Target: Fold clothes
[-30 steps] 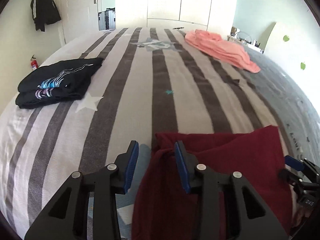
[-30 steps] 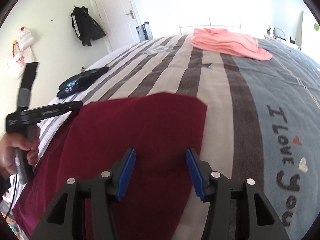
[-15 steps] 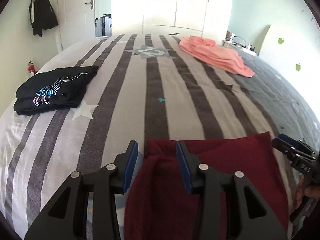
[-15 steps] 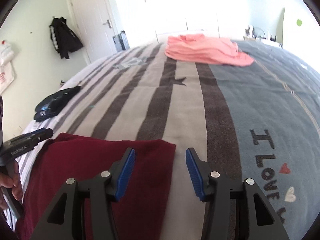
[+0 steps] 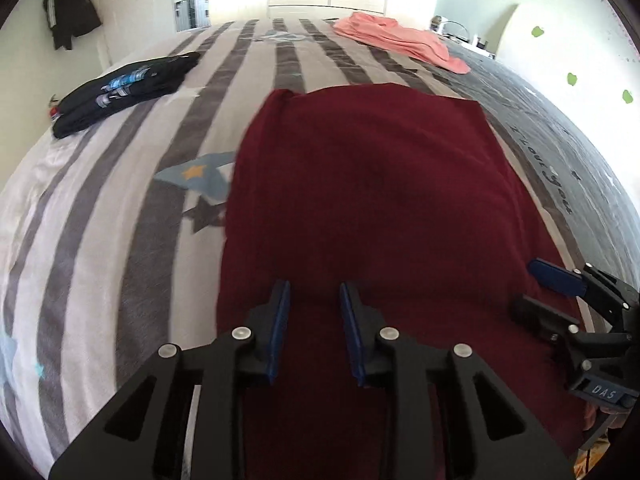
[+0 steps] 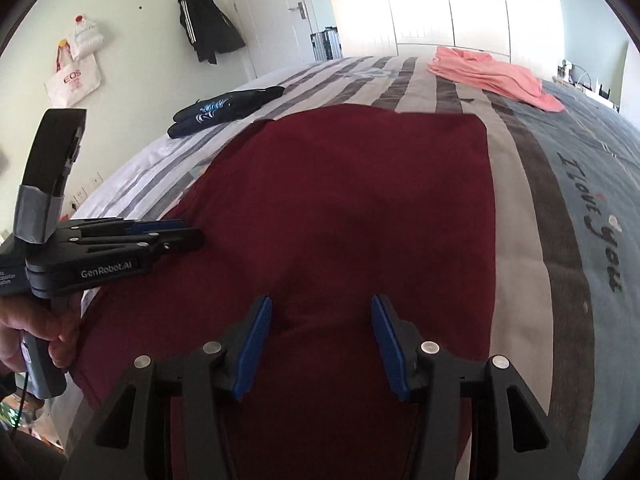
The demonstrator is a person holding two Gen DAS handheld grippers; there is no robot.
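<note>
In front of me the maroon garment lies spread flat on the bed, a broad, roughly rectangular panel with a straight far edge, a small bump of fabric at its far left corner and soft shallow creases across the middle; its near end runs under both of my tools toward the bed's near edge. My left gripper hovers over the near part of the cloth with its blue pads a modest gap apart and nothing between them. My right gripper stands wider open, also empty, the maroon fabric showing through the gap; whether either tool touches the cloth I cannot tell. In the right wrist view a hand grips the left tool's handle at the garment's left side. A folded black garment with a pale blue print sits well apart to the far left of the bed, and a loose pink garment lies at the far right. The bedcover has grey and white stripes with stars, and a blue-grey section on the right bearing lettering. A black jacket hangs on the wall beside a white door, a tote bag hangs further left, and white wardrobes stand beyond the bed.
</note>
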